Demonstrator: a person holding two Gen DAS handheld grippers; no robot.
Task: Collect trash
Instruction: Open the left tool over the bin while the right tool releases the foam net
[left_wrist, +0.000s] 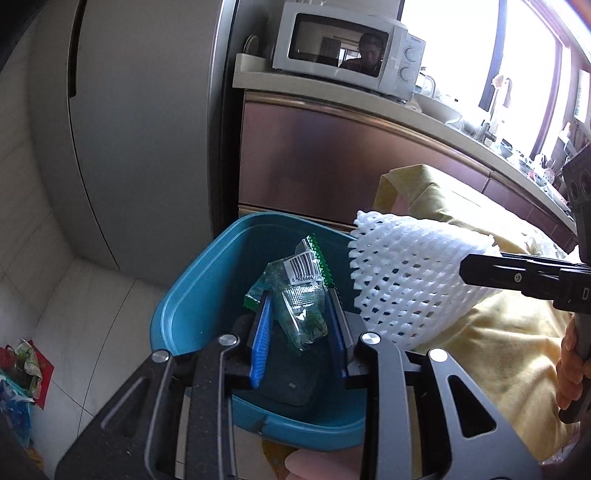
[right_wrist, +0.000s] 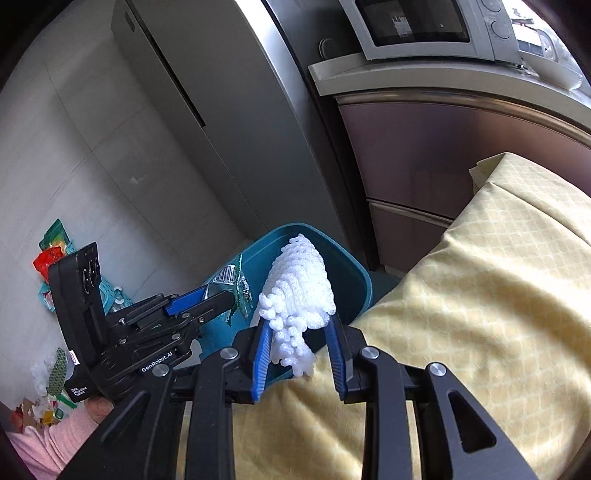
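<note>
Kitchen floor of pale tile, fronted by a grey refrigerator (left_wrist: 122, 122) and a steel cabinet with a microwave (left_wrist: 347, 48) on top. Nearest the lens, the left gripper (left_wrist: 299, 332) hangs over the teal bin (left_wrist: 192, 295); a clear green wrapper with a barcode (left_wrist: 299, 291) sits between its blue pads, though whether the pads press it or stand just clear cannot be told. Beside it, the right gripper (right_wrist: 299, 343) holds a white foam fruit net (right_wrist: 299, 291) at its lower end, jaws partly closed, the net extending over the bin's rim next to a yellow-clothed table (right_wrist: 480, 295). Neither piece is yet released; judged so, both drops are imminent. Farther off, more litter (right_wrist: 55, 254) lies scattered on the floor, so collection is evidently unfinished.
</note>
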